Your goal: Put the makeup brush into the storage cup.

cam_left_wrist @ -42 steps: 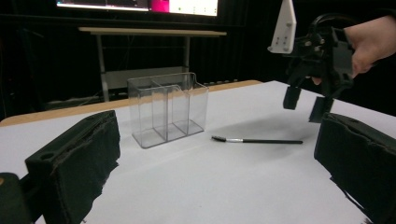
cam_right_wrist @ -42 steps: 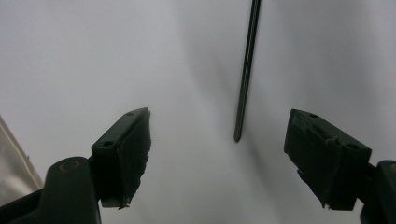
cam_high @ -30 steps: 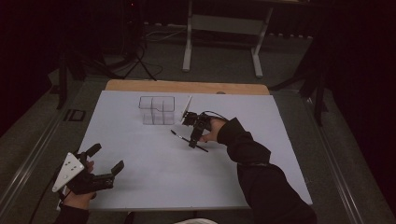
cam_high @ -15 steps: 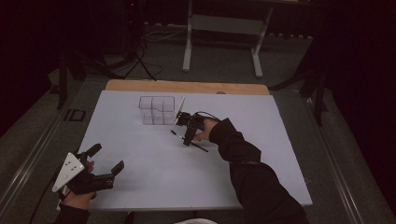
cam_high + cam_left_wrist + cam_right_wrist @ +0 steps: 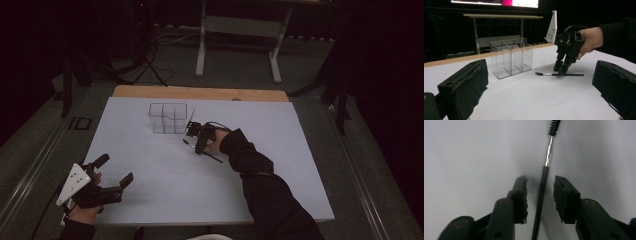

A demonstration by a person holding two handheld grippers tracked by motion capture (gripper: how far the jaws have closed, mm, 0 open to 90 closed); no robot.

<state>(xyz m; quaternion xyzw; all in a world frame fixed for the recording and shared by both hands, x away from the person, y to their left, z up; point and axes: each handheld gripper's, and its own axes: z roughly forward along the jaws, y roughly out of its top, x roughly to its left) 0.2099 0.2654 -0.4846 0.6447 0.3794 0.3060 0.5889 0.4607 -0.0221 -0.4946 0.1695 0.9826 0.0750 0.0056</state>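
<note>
High view: the white table (image 5: 150, 200) carries a clear divided organizer (image 5: 168, 118) toward twelve o'clock. Just beside it at about four o'clock, the right gripper (image 5: 198, 145) points down over a thin black mascara-type brush (image 5: 214, 157) lying flat on the surface. The left gripper (image 5: 114, 172) rests off at seven o'clock, well apart from the work.

Left gripper view: its own two black jaws stand wide apart with nothing between them, so it is released. Beyond them the organizer (image 5: 511, 57) sits toward eleven o'clock, and the right gripper (image 5: 562, 68) reaches down at one o'clock, its tips at the brush (image 5: 560, 74), which lies flat with its bristle end pointing toward the organizer.

Right gripper view: the brush (image 5: 543, 182) runs between the jaws from six o'clock up to the bristles at twelve. The jaws have just been closing and now straddle the handle, but a gap shows on each side, so the pads do not yet press on it.

As for risk, the handle is thin, round and flat on the table. It lies nearer the left pad, so that pad would meet it first and could roll or skid it sideways. Tips riding too high would close above it; pressed too low, they would scrape the surface.
</note>
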